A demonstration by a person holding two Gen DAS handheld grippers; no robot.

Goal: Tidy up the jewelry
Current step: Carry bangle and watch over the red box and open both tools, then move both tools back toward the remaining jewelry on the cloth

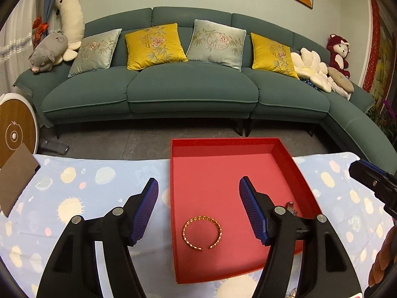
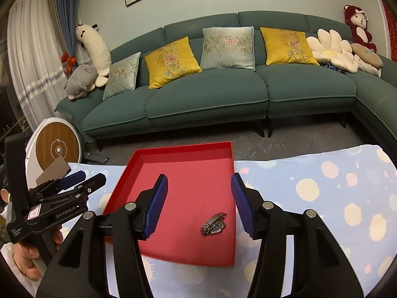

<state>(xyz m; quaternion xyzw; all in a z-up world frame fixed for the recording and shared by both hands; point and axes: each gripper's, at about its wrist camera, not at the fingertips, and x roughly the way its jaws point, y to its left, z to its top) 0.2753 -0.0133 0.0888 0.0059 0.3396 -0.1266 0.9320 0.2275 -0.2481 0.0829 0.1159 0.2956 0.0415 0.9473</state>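
A red tray (image 1: pixel 285 156) lies on the patterned blue cloth (image 1: pixel 86 186). A gold open bangle (image 1: pixel 202 232) lies in its near left part, between and below the open jaws of my left gripper (image 1: pixel 198 188). A silver wristwatch (image 2: pixel 214 224) lies in the tray's near right part (image 2: pixel 173 149), under my open right gripper (image 2: pixel 198 183); in the left wrist view only its tip (image 1: pixel 290 206) shows behind the right finger. The left gripper also shows at the left of the right wrist view (image 2: pixel 74 181). Both grippers are empty.
A teal sofa (image 1: pixel 188 92) with cushions and plush toys stands beyond the table. A round wooden-faced device (image 2: pixel 58 150) and a brown card (image 1: pixel 15 176) are at the left. The right gripper's body (image 1: pixel 374 181) is at the right edge.
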